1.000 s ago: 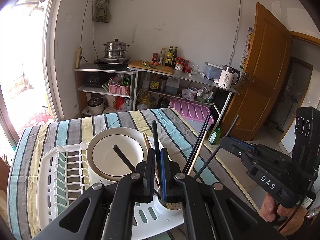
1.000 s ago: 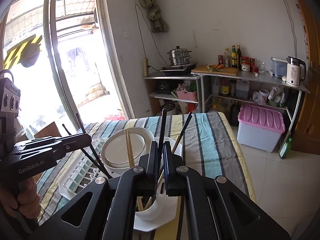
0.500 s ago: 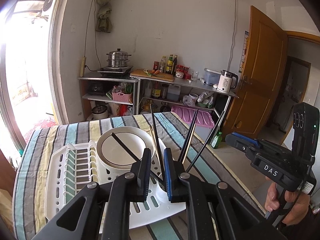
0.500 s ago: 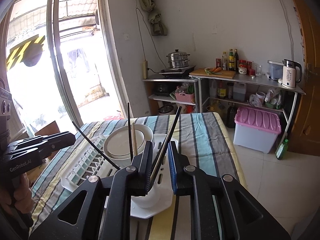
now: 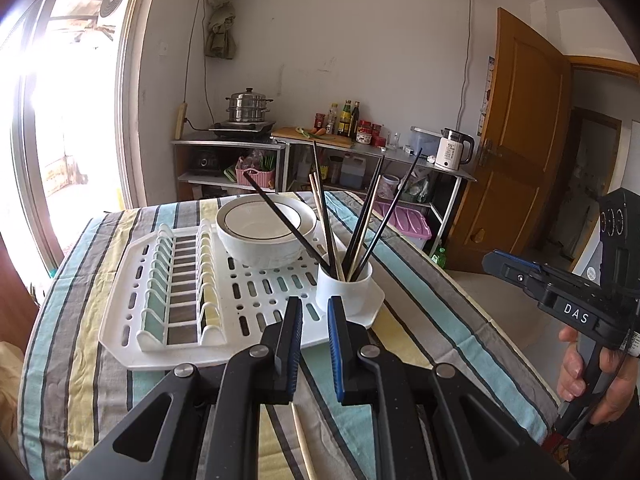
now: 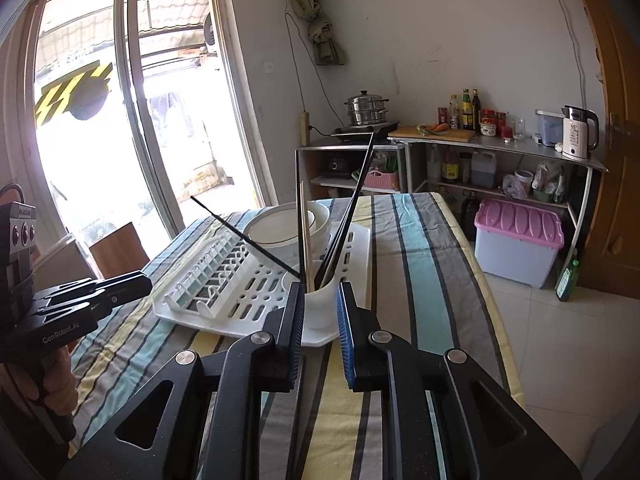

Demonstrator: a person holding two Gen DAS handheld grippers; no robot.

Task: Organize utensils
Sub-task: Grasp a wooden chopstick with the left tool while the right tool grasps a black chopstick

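Your left gripper [image 5: 314, 312]: jaws slightly apart, nothing between them, short of white cup [image 5: 344, 290]. Your right gripper [image 6: 320, 300]: jaws slightly apart, empty, cup [image 6: 320, 304] just beyond tips. Chopsticks [image 5: 360, 224], black and pale, stand fanned in cup at near corner of white drying rack [image 5: 256, 300]. One pale chopstick [image 5: 304, 440] lies loose on striped tablecloth [image 5: 420, 300]. Bowls [image 5: 266, 232] stacked on rack behind cup.

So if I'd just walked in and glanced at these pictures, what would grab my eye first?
Probably the white cup bristling with dark and pale chopsticks, at the near right corner of the white dish rack on the striped tablecloth. Next, the black pincer tools: the left gripper and right gripper, both slightly open and empty, just short of the cup. One stray pale chopstick lies on the cloth below.
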